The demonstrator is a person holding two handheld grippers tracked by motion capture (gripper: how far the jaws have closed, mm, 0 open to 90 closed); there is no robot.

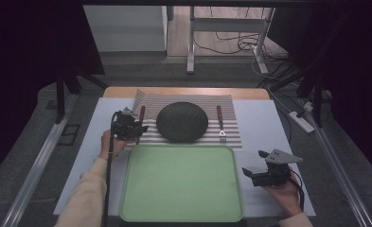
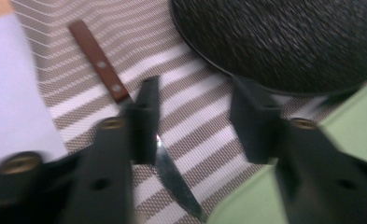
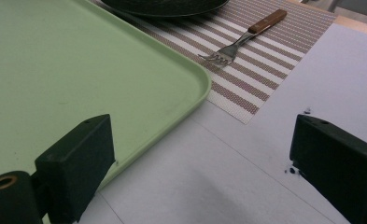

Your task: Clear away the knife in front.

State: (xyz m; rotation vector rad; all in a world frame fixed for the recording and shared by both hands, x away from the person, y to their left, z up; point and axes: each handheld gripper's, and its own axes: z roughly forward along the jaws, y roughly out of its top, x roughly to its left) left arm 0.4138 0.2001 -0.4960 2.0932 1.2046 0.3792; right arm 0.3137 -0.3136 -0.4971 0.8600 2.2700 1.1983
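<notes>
Right now the left claw (image 1: 137,128) is hanging over the knife (image 2: 139,123), which is lying on the striped mat (image 2: 197,126) just left of the plate (image 1: 182,121). Its jaws are standing part-spread, one on each side of the blade near where it meets the wooden handle; in the left gripper view one pad is overlapping the blade, but no squeeze is showing, so it is reading as not yet pinching. Straddling the knife this way is probably lining up a pick.

Meanwhile the right claw (image 1: 251,174) is resting spread wide and holding nothing, low over the surface (image 3: 246,182) just right of the tray (image 1: 181,184), likely waiting its turn. The tray is lying bare, nearer the person than the plate, probably ready to receive the cutlery. A fork (image 3: 244,39) is lying on the mat right of the plate.

A pale sheet is covering the surface; wood is showing at the far edge beyond the plate. Beyond that, a grey floor, desk legs and loose cables are showing in a dim room.
</notes>
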